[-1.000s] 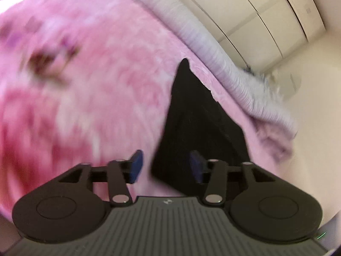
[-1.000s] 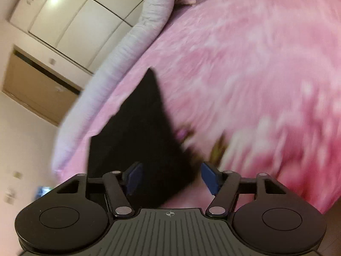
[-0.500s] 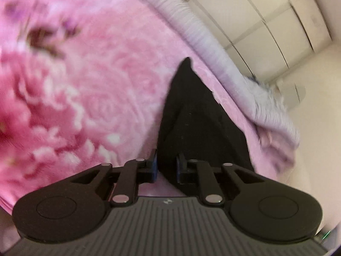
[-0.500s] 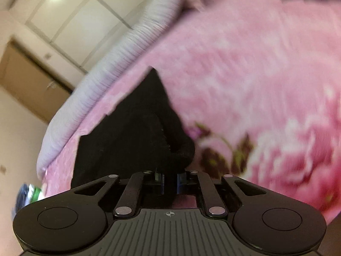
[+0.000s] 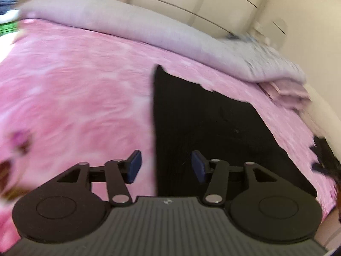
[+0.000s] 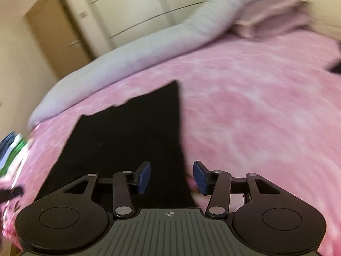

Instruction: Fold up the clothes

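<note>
A black garment lies flat on a pink flowered blanket, folded into a rough rectangle with one long straight edge. My left gripper hovers open over that garment's left edge, with nothing between its blue pads. In the right wrist view the same black garment spreads out to the left, and my right gripper is open above its right edge, also holding nothing. Both views are blurred by motion.
A grey rolled duvet runs along the far side of the bed, with white wardrobe doors and a wooden door behind. Another dark item lies at the bed's right edge. Green and white things sit at the left.
Half a second ago both grippers were shut on the black garment's near edge. Both have since opened, let it go and lifted back, and the garment now lies flat.
</note>
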The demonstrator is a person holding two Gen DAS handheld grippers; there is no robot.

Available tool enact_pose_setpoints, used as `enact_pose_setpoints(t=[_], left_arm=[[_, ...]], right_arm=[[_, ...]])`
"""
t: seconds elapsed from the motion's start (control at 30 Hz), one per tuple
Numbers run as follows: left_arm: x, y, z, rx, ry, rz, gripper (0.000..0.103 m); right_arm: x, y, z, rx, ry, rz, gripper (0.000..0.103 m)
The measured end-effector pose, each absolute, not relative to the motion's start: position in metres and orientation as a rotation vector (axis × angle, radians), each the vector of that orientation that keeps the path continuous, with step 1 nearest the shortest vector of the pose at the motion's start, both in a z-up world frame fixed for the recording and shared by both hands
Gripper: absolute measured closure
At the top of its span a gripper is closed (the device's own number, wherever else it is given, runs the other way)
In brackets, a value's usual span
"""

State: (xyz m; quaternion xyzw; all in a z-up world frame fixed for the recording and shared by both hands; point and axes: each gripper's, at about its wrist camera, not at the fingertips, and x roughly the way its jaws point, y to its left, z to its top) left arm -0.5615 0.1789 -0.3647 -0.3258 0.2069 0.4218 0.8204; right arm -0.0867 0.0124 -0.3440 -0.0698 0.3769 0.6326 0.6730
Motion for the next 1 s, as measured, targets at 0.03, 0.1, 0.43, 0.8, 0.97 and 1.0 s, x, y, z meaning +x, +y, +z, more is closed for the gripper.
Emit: enact_pose_setpoints(t=[0.03, 0.1, 0.43, 0.8, 0.97, 1.0], left_arm=[[-0.552, 0.188, -0.369, -0.694, 0.456, 0.878, 0.055], [-0.537, 0.202, -0.381, -0.699, 0.484, 0.853, 0.055], [-0.515, 0.213, -0.388, -0.635, 0.436, 0.803, 0.098], [-0.508, 0.209, -0.381, -0.566, 0.467, 0.918, 0.089], [-0.511, 0.185, -0.371, -0.507, 0.482, 0.953, 0.089], [-0.513, 0.169, -0.367, -0.489, 0.473, 0.94, 0.089]], right_arm=[[-0.088, 0.028, -0.347, -0.171, 0.847, 1.457, 0.054], [-0.09, 0.038, -0.35, -0.187, 0.834, 1.475, 0.054], [-0.097, 0.066, -0.363, -0.258, 0.755, 1.522, 0.096], [-0.105, 0.11, -0.398, -0.399, 0.784, 1.377, 0.092], [-0.136, 0.069, -0.372, -0.416, 0.628, 1.309, 0.072], [-0.144, 0.058, -0.366, -0.41, 0.591, 1.3, 0.07]])
